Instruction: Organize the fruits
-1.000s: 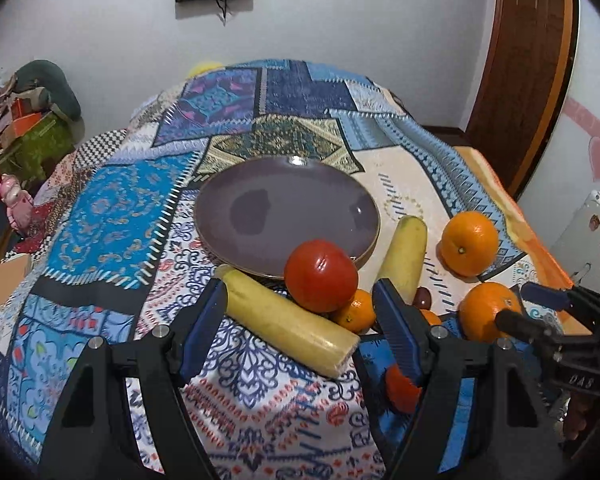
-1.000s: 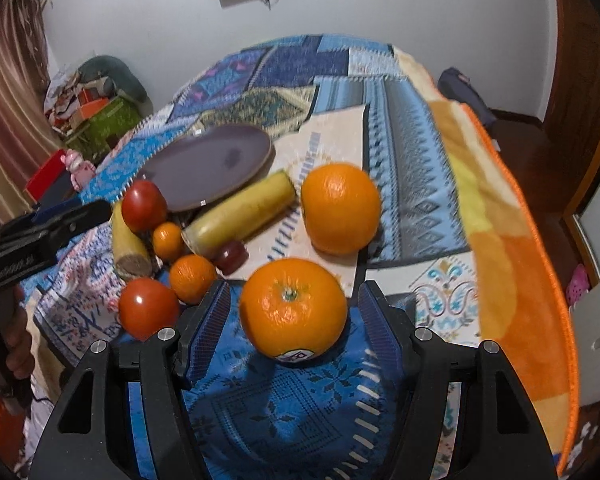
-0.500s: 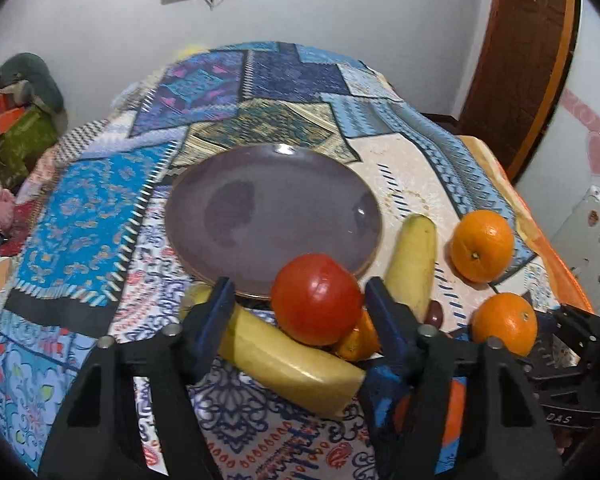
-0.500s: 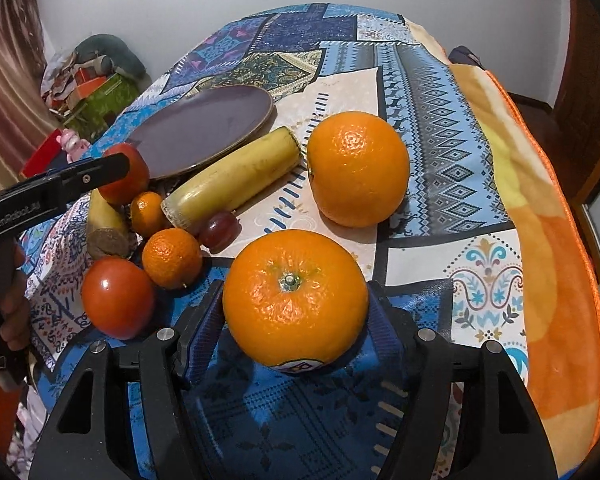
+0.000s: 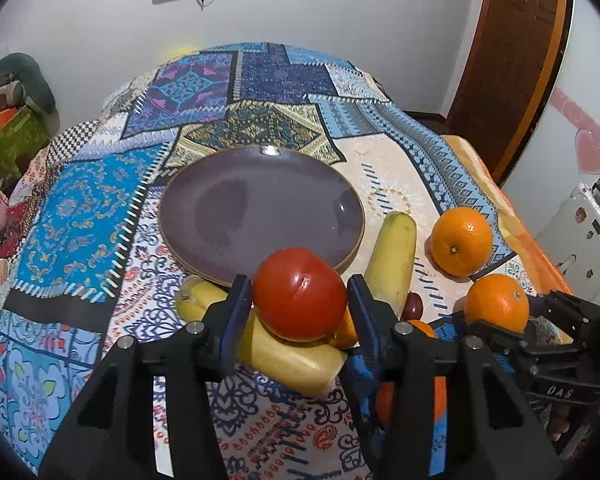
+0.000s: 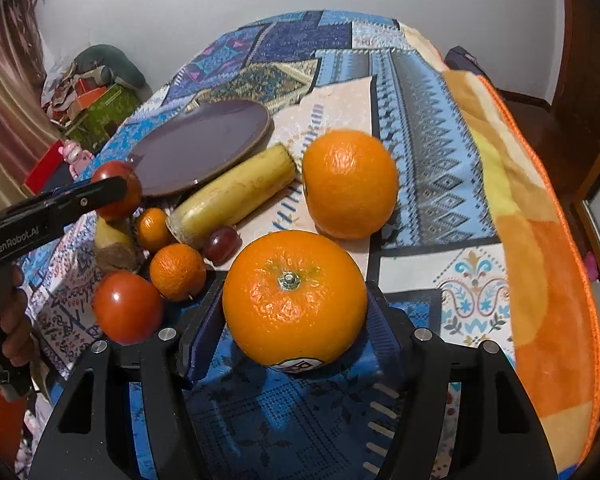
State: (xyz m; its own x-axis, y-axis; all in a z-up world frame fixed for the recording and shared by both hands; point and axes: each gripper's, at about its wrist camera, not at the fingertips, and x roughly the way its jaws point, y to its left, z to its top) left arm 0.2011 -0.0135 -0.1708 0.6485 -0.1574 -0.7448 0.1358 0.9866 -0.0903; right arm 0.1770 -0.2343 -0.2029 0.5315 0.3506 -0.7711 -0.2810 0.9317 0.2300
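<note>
Left gripper [image 5: 300, 304], jaws just closing, clamps the round red tomato [image 5: 300, 294] at the near rim of the round purple plate [image 5: 204, 256], likely bound there. Right gripper [image 6: 294, 316] grips the large stickered orange [image 6: 294, 298], well short of the plate, ready to follow

The left gripper [image 5: 300, 300] is angled downward, its jaws having just been closing onto a tomato [image 5: 300, 294]. The right gripper [image 6: 294, 316] (likewise tilted down) is clamped around an orange [image 6: 294, 298].
</note>
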